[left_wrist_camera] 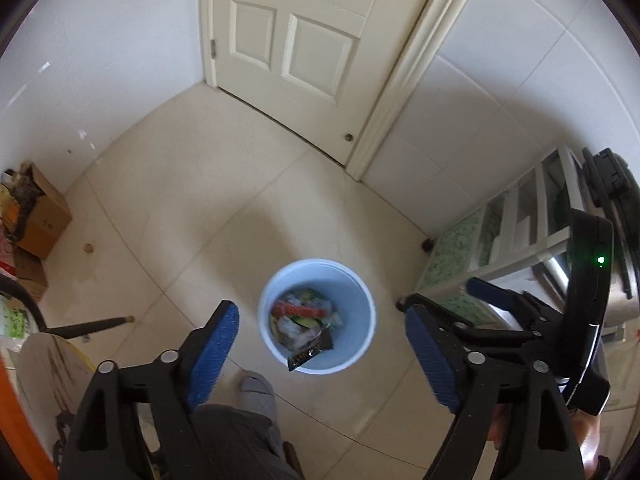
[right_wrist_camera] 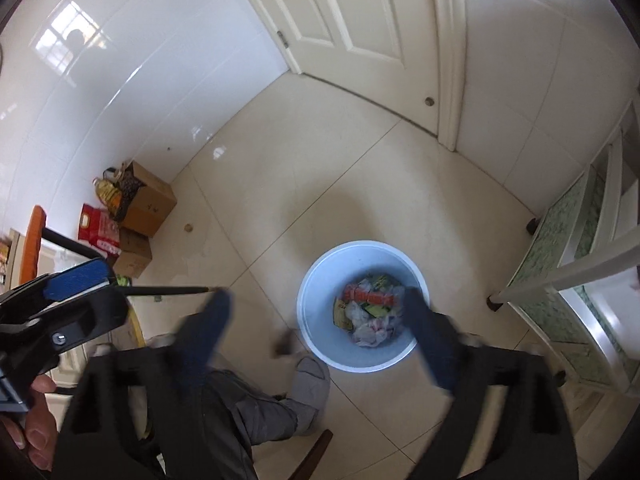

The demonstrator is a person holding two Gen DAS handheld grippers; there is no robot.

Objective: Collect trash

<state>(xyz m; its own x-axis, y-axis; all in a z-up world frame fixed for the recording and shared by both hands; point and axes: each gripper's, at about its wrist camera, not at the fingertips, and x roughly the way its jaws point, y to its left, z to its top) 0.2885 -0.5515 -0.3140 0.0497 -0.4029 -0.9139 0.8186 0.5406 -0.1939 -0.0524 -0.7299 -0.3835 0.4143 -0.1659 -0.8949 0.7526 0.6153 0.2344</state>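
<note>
Grippers, left [left_wrist_camera: 320,344] and right [right_wrist_camera: 320,336], gape empty over your bin [left_wrist_camera: 362,344], so hunt trash toward 9 o'clock.

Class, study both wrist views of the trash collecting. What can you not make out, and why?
- Right wrist view: the right gripper and a dark scrap beside the bin are motion-blurred.
- Left wrist view: wrapper print is too small to read.
- Both views: lower trash is hidden under the top layer.
</note>
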